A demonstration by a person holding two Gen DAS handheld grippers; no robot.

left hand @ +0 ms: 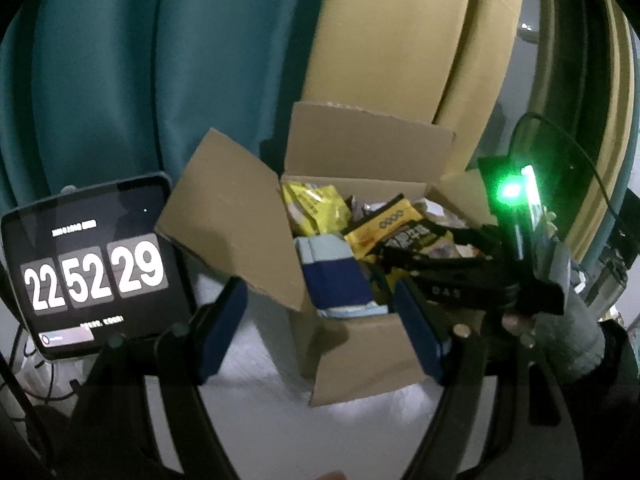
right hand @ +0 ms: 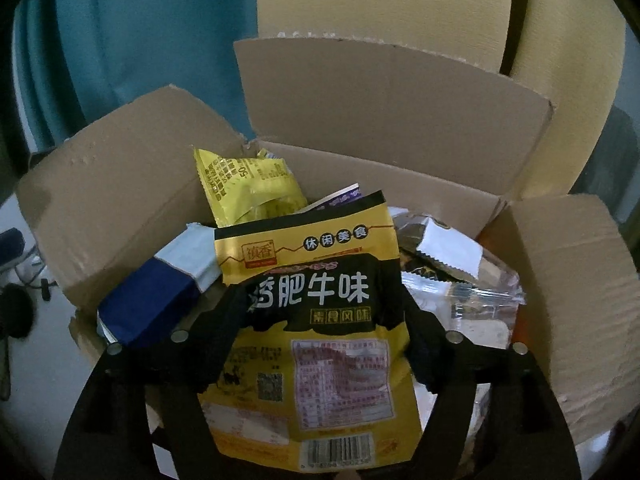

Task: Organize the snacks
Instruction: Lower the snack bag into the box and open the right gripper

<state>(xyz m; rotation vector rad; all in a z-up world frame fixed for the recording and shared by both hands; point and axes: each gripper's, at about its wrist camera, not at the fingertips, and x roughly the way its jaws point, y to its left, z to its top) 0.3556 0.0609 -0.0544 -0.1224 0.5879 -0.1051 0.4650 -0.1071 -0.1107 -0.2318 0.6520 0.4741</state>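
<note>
Snacks fill the cardboard box point(right hand: 400, 92), and the yellow-and-black packet point(right hand: 316, 320) lies atop them between the right gripper point(right hand: 320, 344)'s spread jaws—seemingly released—so lift straight out, while the left gripper point(left hand: 320, 328) hovers apart, empty, before the box.

To my left a dark tablet point(left hand: 96, 264) stands propped on the white tabletop point(left hand: 272, 412), its screen showing big white flip-clock digits. Thin dark cables point(left hand: 36, 384) trail on the tabletop just below it. Behind everything I see a teal curtain point(left hand: 132, 68) hanging in folds, with a pale yellow curtain point(left hand: 404, 40) beside it to the right.
</note>
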